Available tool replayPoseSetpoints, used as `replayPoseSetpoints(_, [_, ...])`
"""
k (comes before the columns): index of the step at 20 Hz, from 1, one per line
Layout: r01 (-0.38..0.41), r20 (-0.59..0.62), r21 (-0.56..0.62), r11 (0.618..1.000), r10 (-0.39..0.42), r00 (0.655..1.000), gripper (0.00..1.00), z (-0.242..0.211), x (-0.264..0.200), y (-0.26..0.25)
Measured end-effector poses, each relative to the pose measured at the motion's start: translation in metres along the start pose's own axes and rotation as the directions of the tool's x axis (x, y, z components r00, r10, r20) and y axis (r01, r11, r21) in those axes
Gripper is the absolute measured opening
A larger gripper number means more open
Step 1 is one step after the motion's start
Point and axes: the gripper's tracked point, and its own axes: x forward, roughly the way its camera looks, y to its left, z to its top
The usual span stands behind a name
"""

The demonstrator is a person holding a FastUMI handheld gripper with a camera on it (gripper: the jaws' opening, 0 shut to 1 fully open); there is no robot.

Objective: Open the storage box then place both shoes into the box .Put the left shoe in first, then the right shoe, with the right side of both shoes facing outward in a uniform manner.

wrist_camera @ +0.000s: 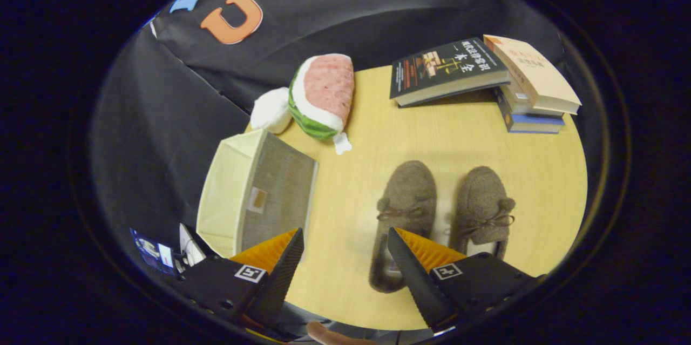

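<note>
Claw (344,248) is held wide open, nothing gripped. Left shoe (402,215) is seen just ahead of the right finger, right shoe (483,210) beside it. Storage box (253,191) lies ahead-left of the left finger, lid apparently already open. Step judged: left shoe pickup; fingers must be closed around it next.
</note>
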Motion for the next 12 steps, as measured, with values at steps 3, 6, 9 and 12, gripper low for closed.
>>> replayPoseSetpoints(3, [0.108, -0.024, -0.028, 0.994, -0.109, 0.994, 0.95, -0.019, 0.010, -0.040])
replayPoseSetpoints(6, [0.187, -0.074, -0.026, 0.982, -0.189, 0.979, 0.91, -0.038, 0.022, -0.069])
replayPoseSetpoints(9, [0.224, -0.098, -0.019, 0.974, -0.225, 0.969, 0.82, -0.042, 0.036, -0.079])
replayPoseSetpoints(12, [0.230, -0.092, -0.008, 0.973, -0.229, 0.969, 0.72, -0.036, 0.048, -0.076])
